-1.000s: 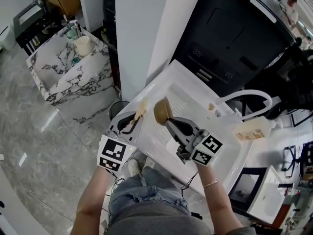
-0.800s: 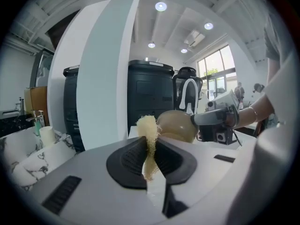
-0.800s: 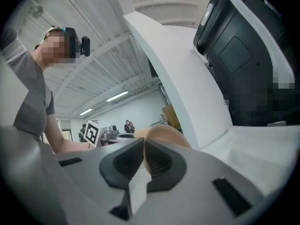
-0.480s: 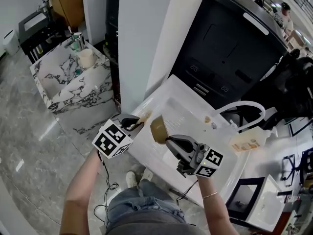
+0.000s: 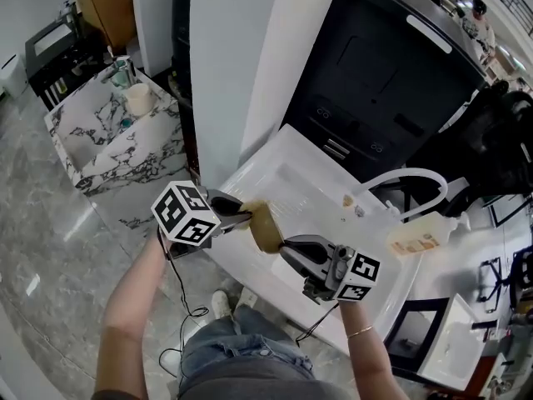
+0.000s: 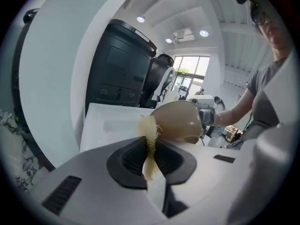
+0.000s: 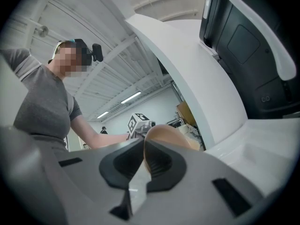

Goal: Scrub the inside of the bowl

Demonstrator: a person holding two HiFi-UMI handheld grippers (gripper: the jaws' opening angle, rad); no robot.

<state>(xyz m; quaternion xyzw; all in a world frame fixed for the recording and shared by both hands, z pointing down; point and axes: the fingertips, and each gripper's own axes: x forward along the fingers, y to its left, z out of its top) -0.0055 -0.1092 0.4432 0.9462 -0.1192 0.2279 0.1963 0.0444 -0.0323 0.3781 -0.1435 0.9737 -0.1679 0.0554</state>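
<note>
A tan bowl (image 5: 266, 227) is held in the air over the near edge of the white sink (image 5: 366, 261), tipped on its side. My right gripper (image 5: 281, 245) is shut on the bowl's rim, seen close in the right gripper view as the bowl (image 7: 165, 136). My left gripper (image 5: 245, 217) is shut on a pale fibrous scrubber (image 6: 148, 139), whose tip reaches the bowl (image 6: 180, 121). In the head view the scrubber is mostly hidden between the left jaws and the bowl.
A curved white faucet (image 5: 408, 178) rises at the sink's far side, with a soap bottle (image 5: 420, 237) beside it. A black appliance (image 5: 379, 73) stands behind the sink. A marble-patterned stand (image 5: 108, 132) with cups is on the floor at left.
My left gripper has lifted and swung right, bringing the scrubber up against the bowl. The bowl has dropped slightly toward the sink's near edge.
</note>
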